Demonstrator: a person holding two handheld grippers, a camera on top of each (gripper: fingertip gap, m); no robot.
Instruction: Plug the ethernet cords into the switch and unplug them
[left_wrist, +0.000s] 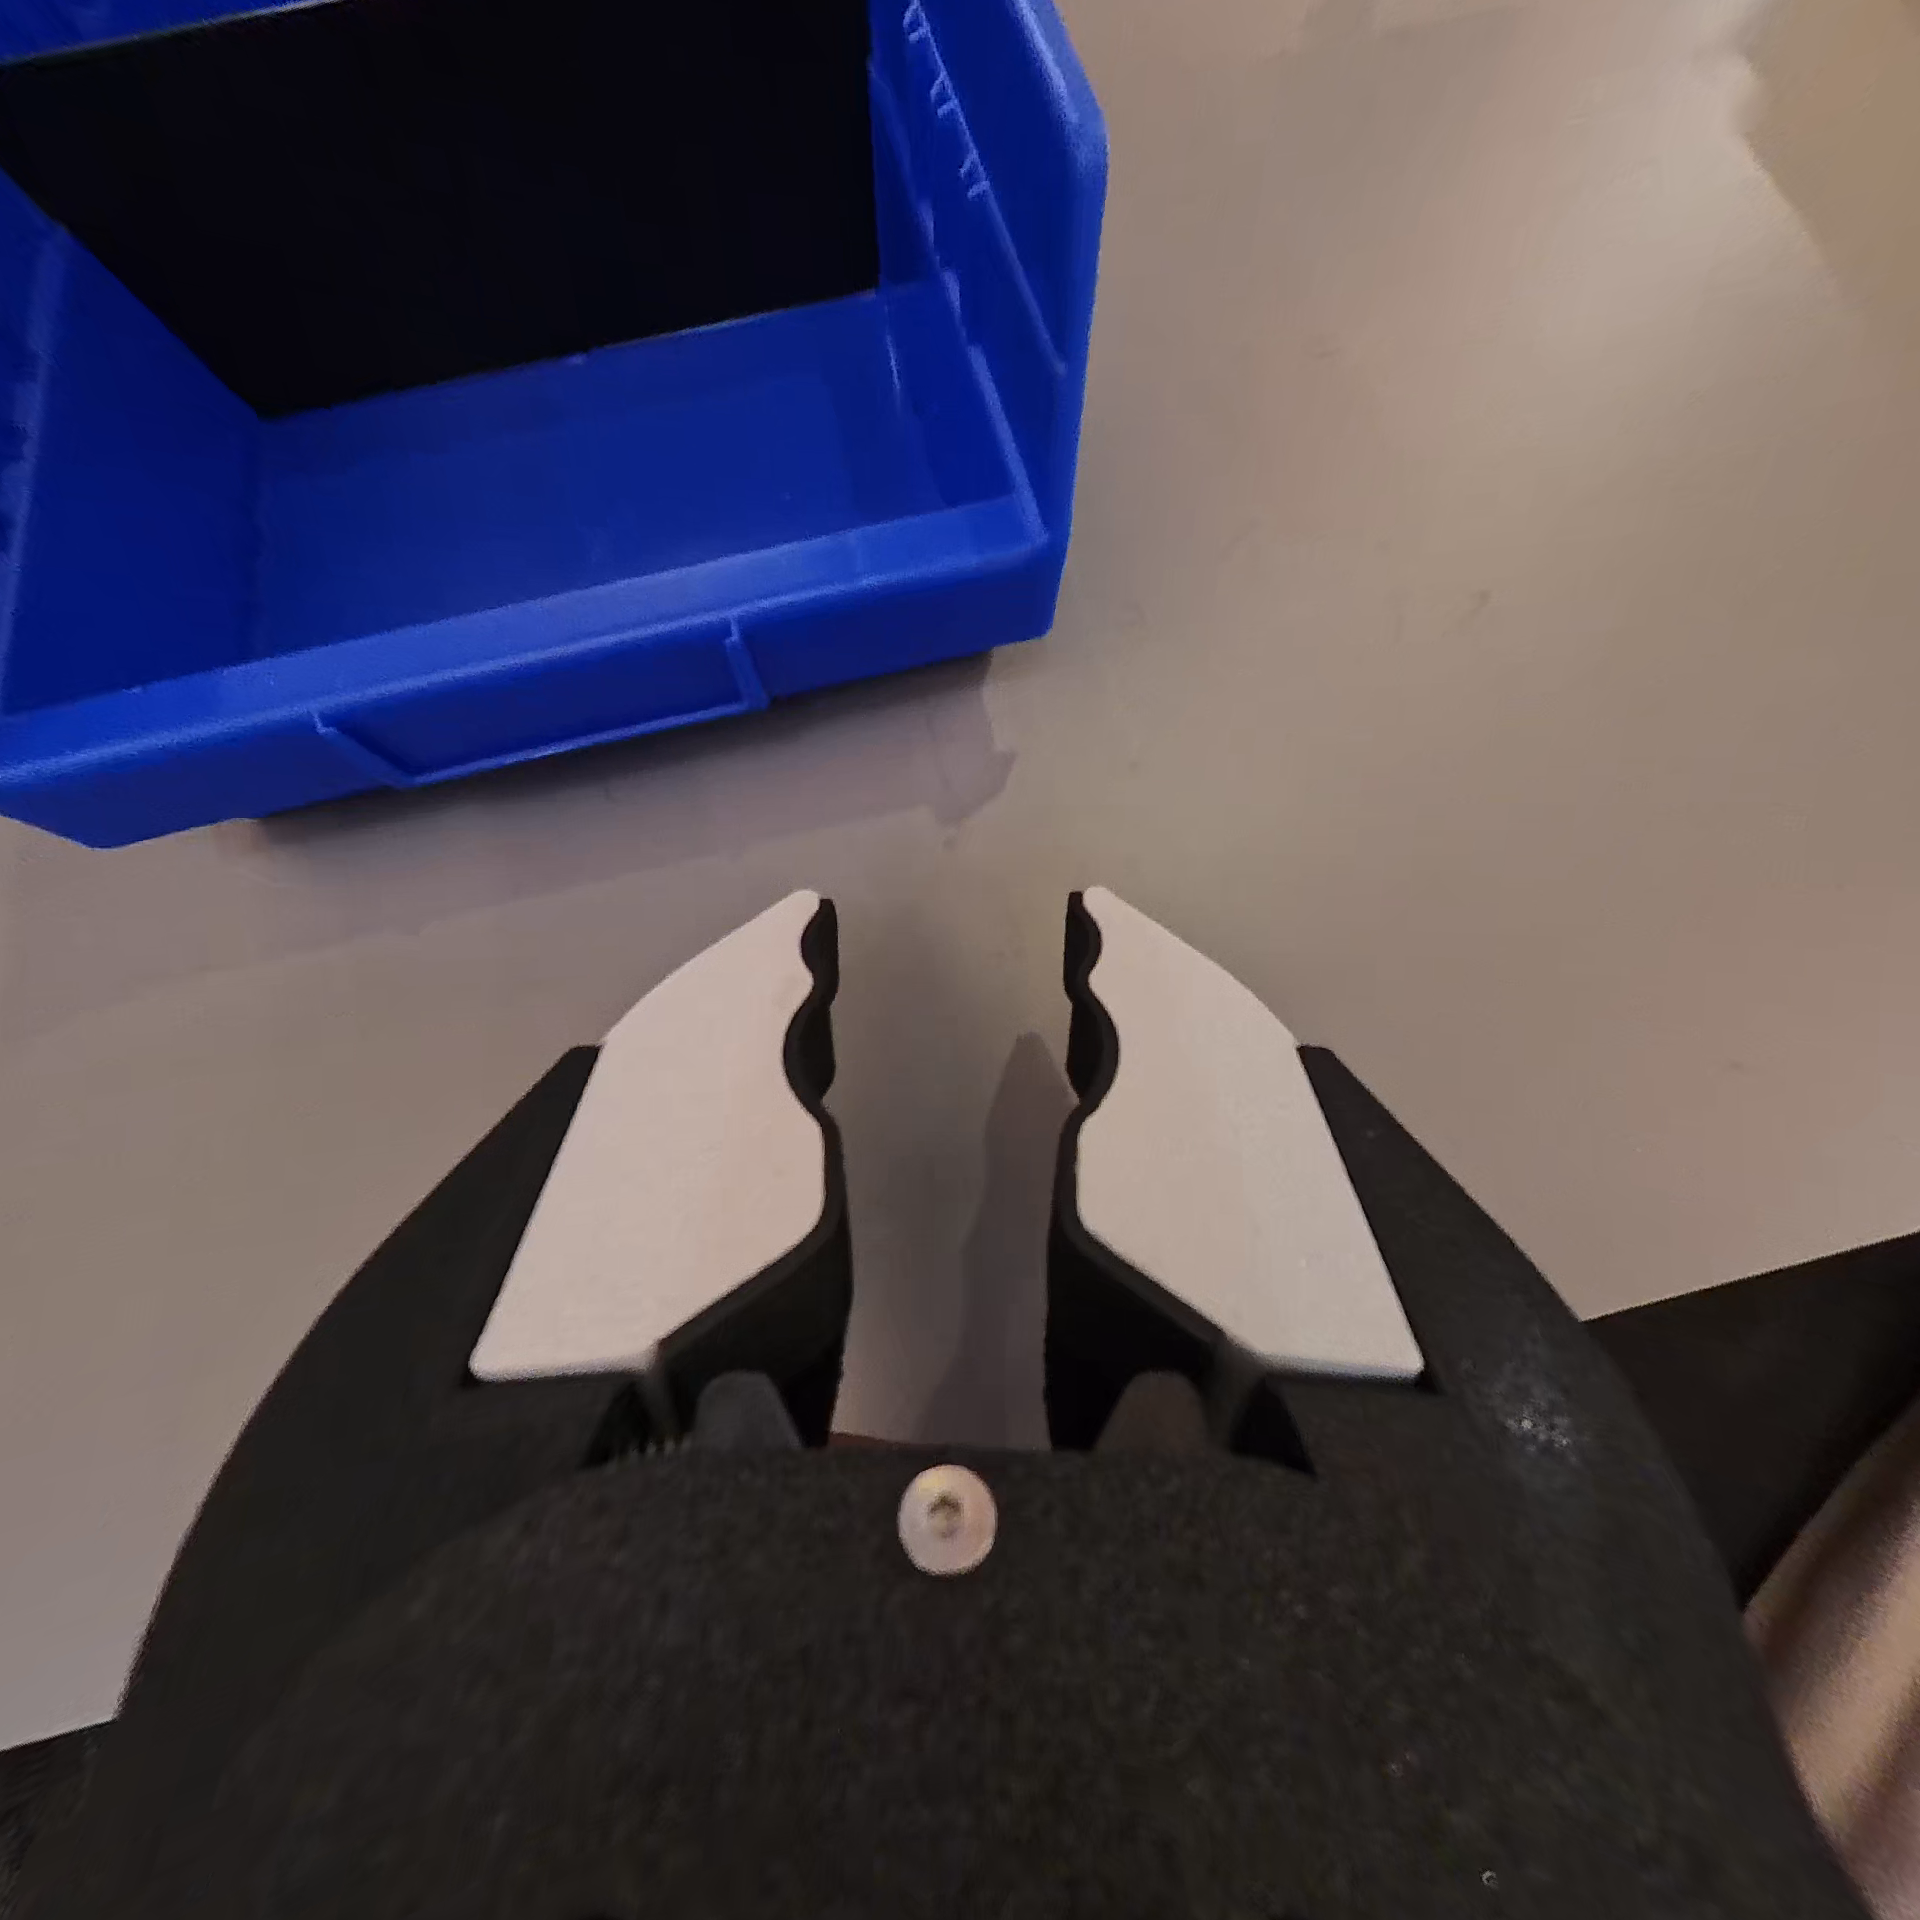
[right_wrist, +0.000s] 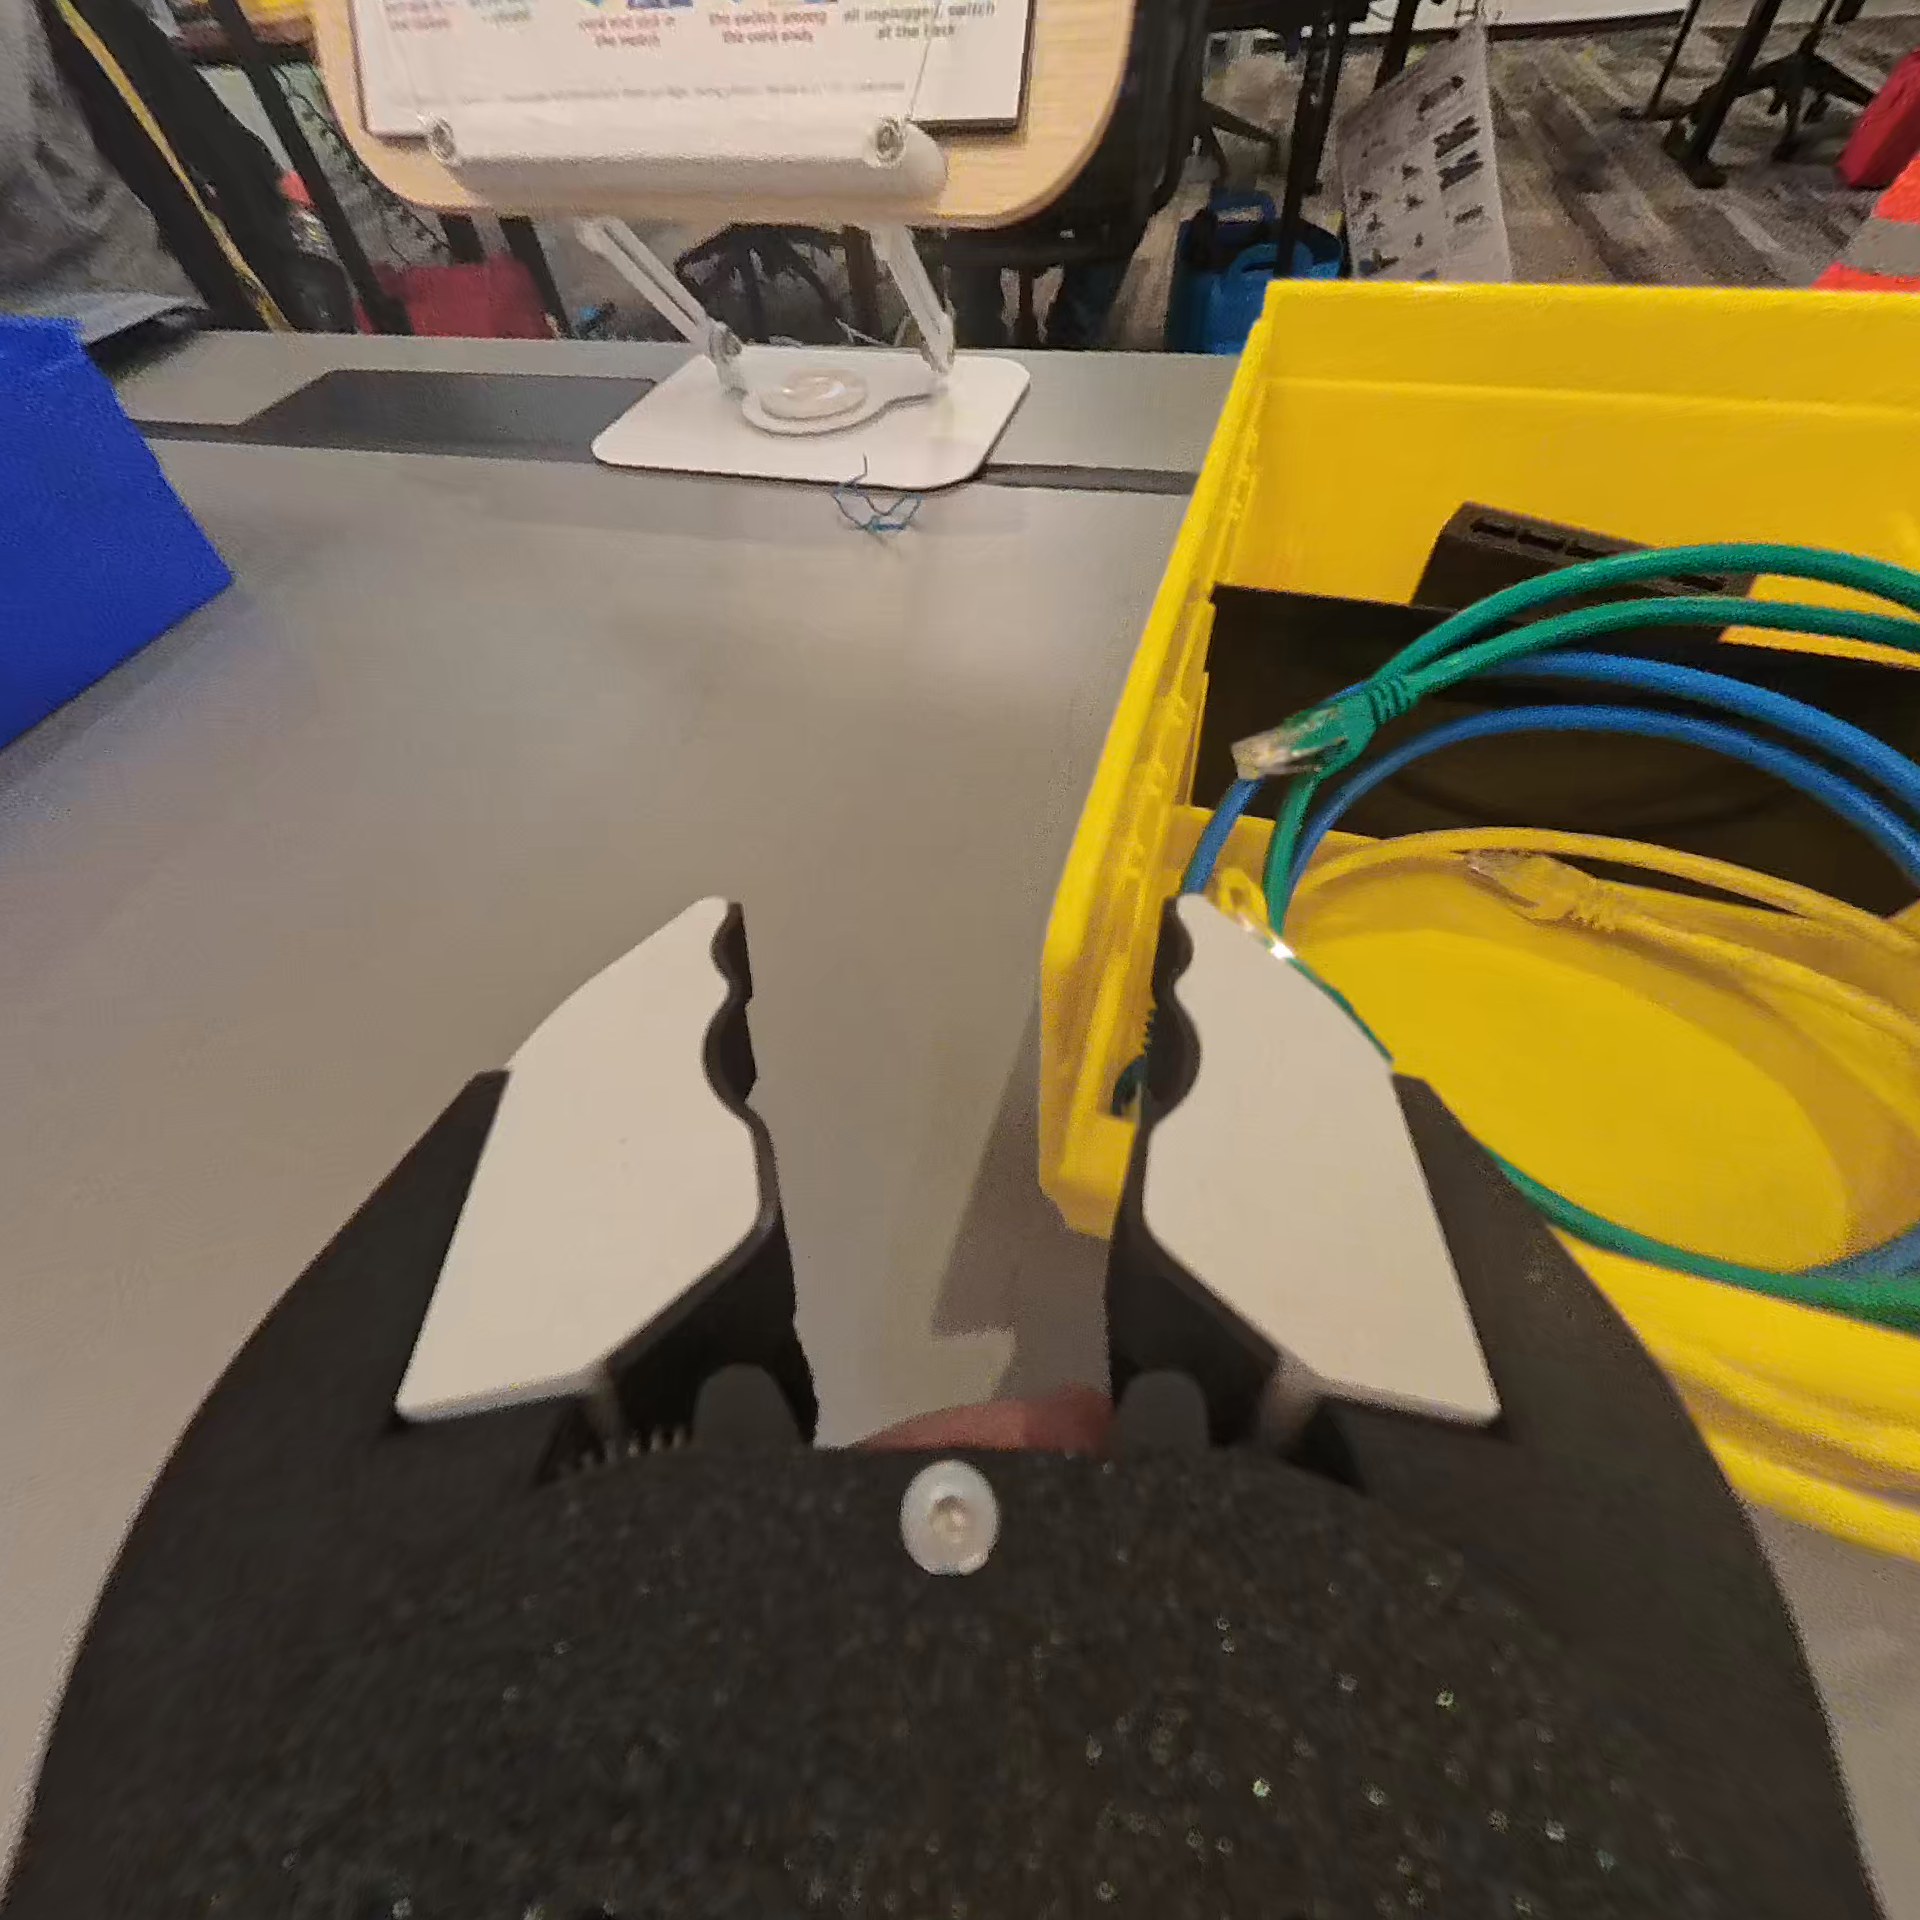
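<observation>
A yellow bin (right_wrist: 1143, 831) stands at the right of the right wrist view. It holds a black switch (right_wrist: 1538, 561) at its back, a green cord (right_wrist: 1621, 582) with a clear plug (right_wrist: 1273, 750), a blue cord (right_wrist: 1662, 727) and a coiled yellow cord (right_wrist: 1558, 894). My right gripper (right_wrist: 956, 935) is open and empty, just left of the bin's near corner; its right finger overlaps the bin's wall. My left gripper (left_wrist: 951, 914) is open and empty above the grey table (left_wrist: 1455, 623), just in front of a blue bin (left_wrist: 644, 644).
The blue bin's corner (right_wrist: 83, 520) also shows at the left of the right wrist view. A white stand (right_wrist: 810, 416) holding a board with a sheet (right_wrist: 686, 62) sits at the table's far edge. A scrap of blue thread (right_wrist: 878, 509) lies near it. Chairs and clutter lie beyond.
</observation>
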